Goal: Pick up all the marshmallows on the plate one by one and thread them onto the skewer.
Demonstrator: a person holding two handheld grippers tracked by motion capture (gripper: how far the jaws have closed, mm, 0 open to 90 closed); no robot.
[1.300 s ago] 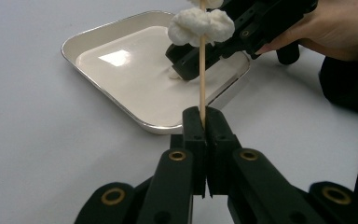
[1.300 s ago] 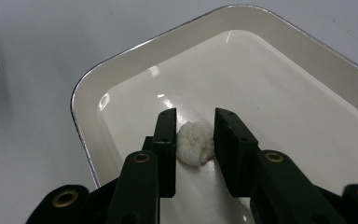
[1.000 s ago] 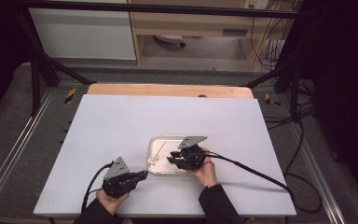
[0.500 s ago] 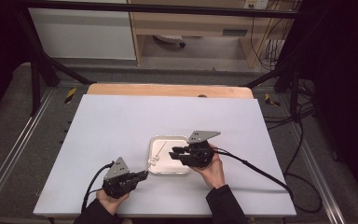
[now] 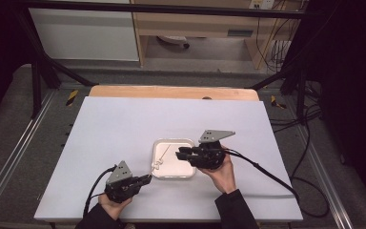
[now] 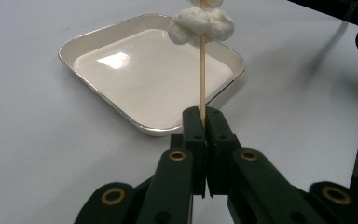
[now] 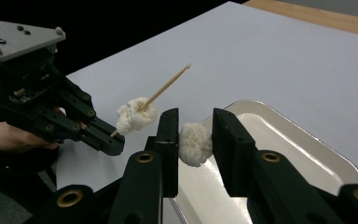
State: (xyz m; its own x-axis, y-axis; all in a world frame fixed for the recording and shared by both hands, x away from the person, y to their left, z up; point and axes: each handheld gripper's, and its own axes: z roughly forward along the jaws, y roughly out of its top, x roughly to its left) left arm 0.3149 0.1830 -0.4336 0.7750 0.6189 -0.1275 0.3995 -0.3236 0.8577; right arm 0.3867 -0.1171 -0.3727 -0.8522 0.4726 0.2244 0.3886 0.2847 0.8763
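Note:
My left gripper (image 5: pixel 146 179) is shut on the lower end of a thin wooden skewer (image 6: pixel 202 70). A white marshmallow (image 6: pixel 201 25) is threaded on the skewer, which slants up over the white tray (image 5: pixel 172 170). My right gripper (image 5: pixel 180 153) hovers over the tray's right side, shut on a second white marshmallow (image 7: pixel 195 143). In the right gripper view the left gripper (image 7: pixel 114 140) is at the left, and the skewer (image 7: pixel 168 86) points up and right with its marshmallow (image 7: pixel 135 115) just left of my jaws.
The tray (image 6: pixel 98 37) lies on a white table top (image 5: pixel 124 124) with a wooden strip (image 5: pixel 171 91) along the far edge. Cables trail from both grippers toward the front and right. Metal frame rails run along both sides.
My right gripper has risen from the tray and shifted slightly right with the marshmallow in it. The left gripper has hardly moved.

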